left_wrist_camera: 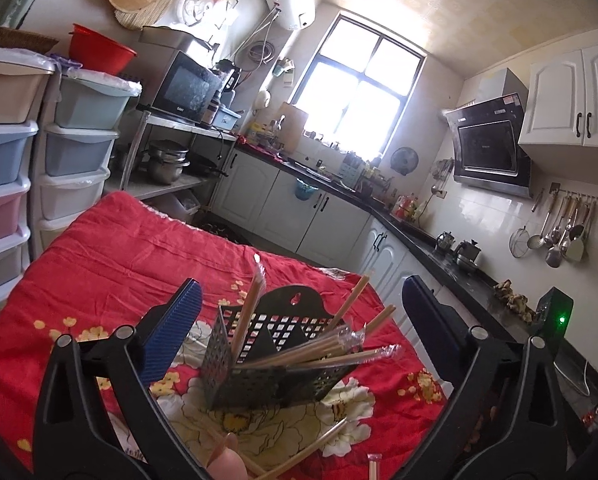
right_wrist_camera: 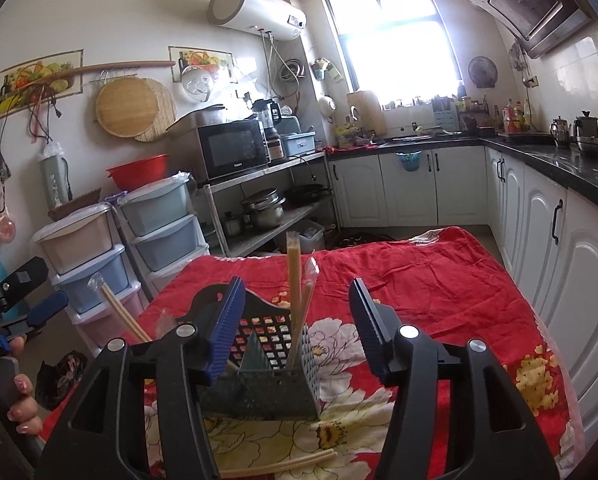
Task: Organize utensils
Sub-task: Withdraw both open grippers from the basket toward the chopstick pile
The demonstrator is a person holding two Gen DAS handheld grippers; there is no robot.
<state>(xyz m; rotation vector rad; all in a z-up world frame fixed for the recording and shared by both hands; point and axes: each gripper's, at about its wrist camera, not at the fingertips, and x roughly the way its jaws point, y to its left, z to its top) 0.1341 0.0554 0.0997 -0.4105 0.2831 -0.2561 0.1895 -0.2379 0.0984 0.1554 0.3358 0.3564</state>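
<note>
Currently both claws stand released, nothing between the pads: left claw [left_wrist_camera: 299, 312] spread wide, right claw [right_wrist_camera: 297, 328] about half spread. Black perforated holder [left_wrist_camera: 275, 356] sits straight ahead of each claw on the red floral cloth [left_wrist_camera: 111, 248] over the counter, wrapped chopsticks [left_wrist_camera: 323, 350] leaning in its compartments. Loose chopsticks [right_wrist_camera: 295, 466] lie on the cloth below and nearer than the right claw. Judgement: next pick calls for dropping low, pinching one wrapped pair mid-length, then feeding it tip-first. Obstacles: leaning sticks may snag; light holder may tip.
</note>
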